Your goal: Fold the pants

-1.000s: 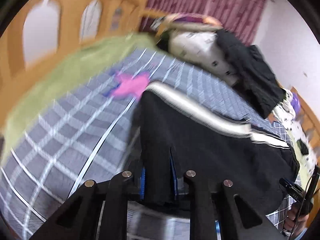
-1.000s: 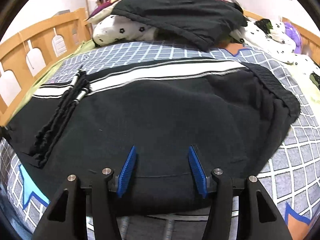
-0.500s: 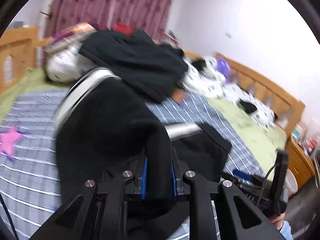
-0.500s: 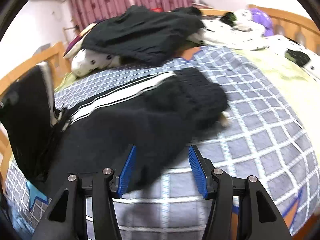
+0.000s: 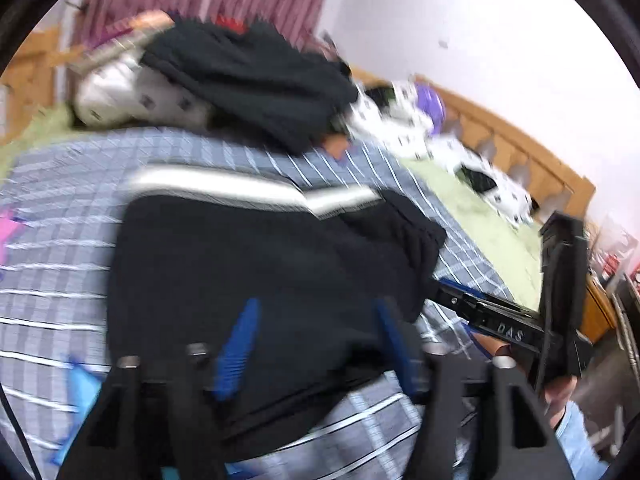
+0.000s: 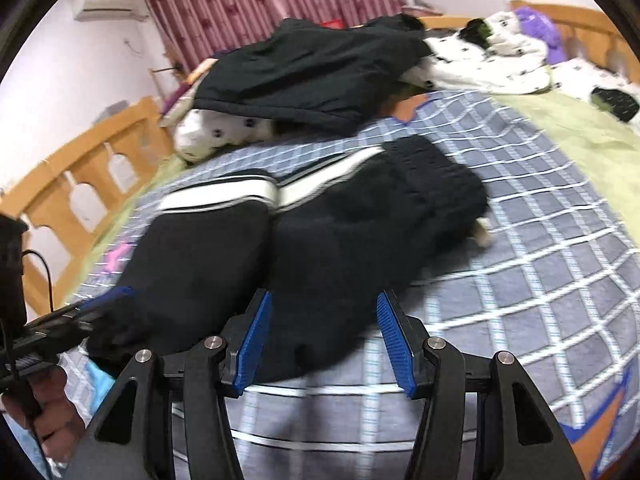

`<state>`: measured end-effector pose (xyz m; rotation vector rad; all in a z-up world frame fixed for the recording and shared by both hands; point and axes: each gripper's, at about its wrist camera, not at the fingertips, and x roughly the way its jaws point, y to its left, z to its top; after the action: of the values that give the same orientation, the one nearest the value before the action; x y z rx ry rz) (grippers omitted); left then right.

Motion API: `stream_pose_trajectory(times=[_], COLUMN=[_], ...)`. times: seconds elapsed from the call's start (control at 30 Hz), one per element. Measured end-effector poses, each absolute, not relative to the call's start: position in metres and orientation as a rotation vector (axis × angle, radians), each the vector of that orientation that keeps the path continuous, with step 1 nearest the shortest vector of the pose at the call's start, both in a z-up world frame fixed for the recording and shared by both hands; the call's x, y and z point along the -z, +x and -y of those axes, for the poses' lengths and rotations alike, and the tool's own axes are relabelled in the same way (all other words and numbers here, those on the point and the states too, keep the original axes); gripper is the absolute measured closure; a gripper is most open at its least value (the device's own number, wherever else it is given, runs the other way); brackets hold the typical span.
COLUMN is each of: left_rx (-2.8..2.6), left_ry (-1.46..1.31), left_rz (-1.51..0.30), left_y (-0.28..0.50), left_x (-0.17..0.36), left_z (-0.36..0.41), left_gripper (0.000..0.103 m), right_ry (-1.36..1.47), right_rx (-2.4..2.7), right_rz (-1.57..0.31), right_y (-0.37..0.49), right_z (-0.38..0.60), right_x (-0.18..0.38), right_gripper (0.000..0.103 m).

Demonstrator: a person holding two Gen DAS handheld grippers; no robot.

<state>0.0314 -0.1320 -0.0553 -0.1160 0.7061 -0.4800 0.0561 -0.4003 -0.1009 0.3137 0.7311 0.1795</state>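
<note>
A home bedroom: wooden bed frame [image 6: 88,184], checked bedspread [image 6: 560,248], pink curtains [image 6: 256,4], wall air conditioner [image 6: 108,6].

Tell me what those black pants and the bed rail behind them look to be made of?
The black pants look like soft, matte knit fabric, maybe fleece: they slump in thick folds, with a ribbed gathered waistband and white side stripes. The bed rail looks like varnished light wood: an even orange-tan colour with cut-out arches, though blur hides any grain.

The pants [image 6: 320,240] are seen as matt black cloth, slightly fleecy, with a smoother white stripe. The checked bedspread [image 6: 560,260] is shown as flat woven cloth. The bed frame [image 6: 100,160] is made of smooth, lightly glossy wood. Ribbed blue pads [image 6: 394,338] are carried on matt black plastic fingers with shiny metal pins
</note>
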Motion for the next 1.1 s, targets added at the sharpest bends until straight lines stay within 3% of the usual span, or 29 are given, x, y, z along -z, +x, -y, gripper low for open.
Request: stream_pose_trajectory(times=[0.17, 0.37, 0.4, 0.43, 0.5, 0.53, 0.93, 1.0, 1.1], left_rx=[0.308, 0.276, 0.268, 0.268, 0.274, 0.278, 0.301, 0.349, 0.357], left_ry=[-0.049, -0.096, -0.099, -0.112, -0.138, -0.145, -0.06, -0.071, -0.025], left_rz=[-0.708, -0.864, -0.872, -0.873, -0.861, -0.858, -0.84, -0.83, -0.85], left_y=[0.008, -0.007, -0.006, -0.006, -0.002, 0.0, 0.009, 0.01, 0.015], left_x=[0.062, 0.118, 0.124, 0.128, 0.13, 0.13, 0.128, 0.125, 0.131], left_z=[0.069, 0.034, 0.038, 0.04, 0.046, 0.05, 0.104, 0.113, 0.13], left_gripper=[0.036, 0.036, 0.036, 0.036, 0.036, 0.036, 0.036, 0.036, 0.036], right_ry=[0.403, 0.427, 0.407, 0.392, 0.364, 0.36, 0.273, 0.288, 0.32], right_rx=[-0.297, -0.372, -0.37, -0.366, -0.384, -0.401, -0.32, -0.238, -0.168], right_rz=[-0.789, -0.969, -1.0, -1.003, -0.986, -0.977, -0.603, -0.561, -0.65], right_y=[0.077, 0.108, 0.113, 0.116, 0.12, 0.121, 0.112, 0.11, 0.12], right_z=[0.38, 0.343, 0.337, 0.334, 0.33, 0.33, 0.409, 0.439, 0.464], right_x=[0.101, 0.132, 0.138, 0.141, 0.135, 0.131, 0.031, 0.03, 0.058], right_gripper=[0.047, 0.047, 0.049, 0.059, 0.08, 0.084, 0.091, 0.091, 0.091])
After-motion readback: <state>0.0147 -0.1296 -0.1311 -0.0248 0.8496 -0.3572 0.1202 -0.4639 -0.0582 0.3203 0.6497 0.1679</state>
